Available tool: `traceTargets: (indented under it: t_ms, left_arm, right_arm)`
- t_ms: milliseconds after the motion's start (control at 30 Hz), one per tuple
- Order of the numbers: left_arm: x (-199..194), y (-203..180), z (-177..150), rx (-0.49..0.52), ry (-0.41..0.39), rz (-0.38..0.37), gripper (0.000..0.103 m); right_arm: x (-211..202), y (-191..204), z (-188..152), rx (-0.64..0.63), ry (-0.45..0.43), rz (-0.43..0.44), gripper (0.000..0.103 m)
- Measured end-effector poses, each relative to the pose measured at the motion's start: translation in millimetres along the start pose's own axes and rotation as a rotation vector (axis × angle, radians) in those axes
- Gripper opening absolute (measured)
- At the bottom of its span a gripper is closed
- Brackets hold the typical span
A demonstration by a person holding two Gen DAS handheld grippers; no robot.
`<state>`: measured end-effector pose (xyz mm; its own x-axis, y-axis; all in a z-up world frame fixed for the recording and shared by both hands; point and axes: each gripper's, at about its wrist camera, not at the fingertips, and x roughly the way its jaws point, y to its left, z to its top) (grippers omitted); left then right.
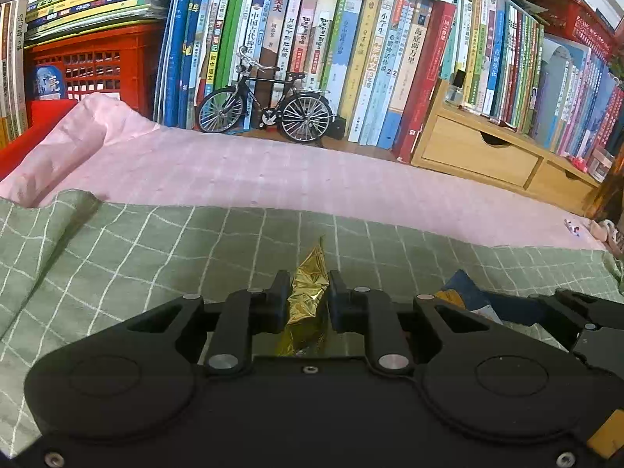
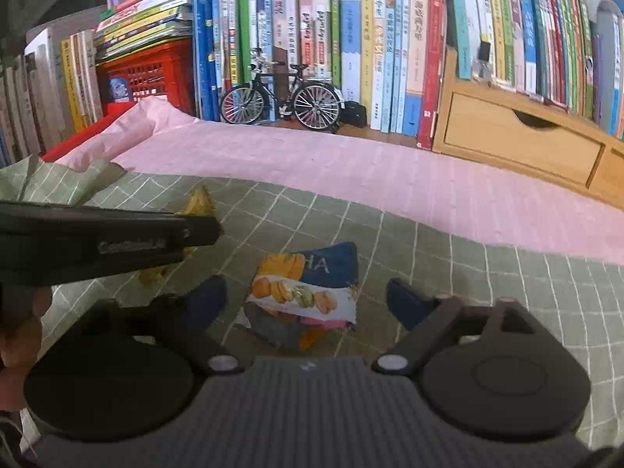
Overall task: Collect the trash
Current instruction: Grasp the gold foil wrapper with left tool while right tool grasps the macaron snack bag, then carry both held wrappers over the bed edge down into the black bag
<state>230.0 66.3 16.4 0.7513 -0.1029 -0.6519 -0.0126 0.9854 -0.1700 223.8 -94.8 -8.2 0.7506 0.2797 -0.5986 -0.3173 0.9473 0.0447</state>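
While the left gripper [image 1: 308, 296] pinches a gold wrapper [image 1: 308, 292] over green checked cloth [image 1: 156, 241], the right gripper [image 2: 306, 298] gapes before bookshelves [image 2: 351, 39].

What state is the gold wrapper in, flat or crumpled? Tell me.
Crumpled. The gold wrapper is creased into a pointed, bunched shape, pinched between the shut fingers of the left gripper above the green checked cloth.
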Motion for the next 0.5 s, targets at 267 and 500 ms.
traceTargets:
  t_ms: [267,500]
  left_arm:
    - [-8.1,-5.3,-3.3,0.034,-0.012,-0.002,0.019]
    - [-21.8,-12.2,-5.9,0.054,-0.020,-0.012,0.019]
  right_arm:
    - [-11.6,-3.1,-3.7,0.015,-0.018,0.018,0.052]
    - [-31.5,-4.9,-4.1,0.000,-0.048,0.028,0.050]
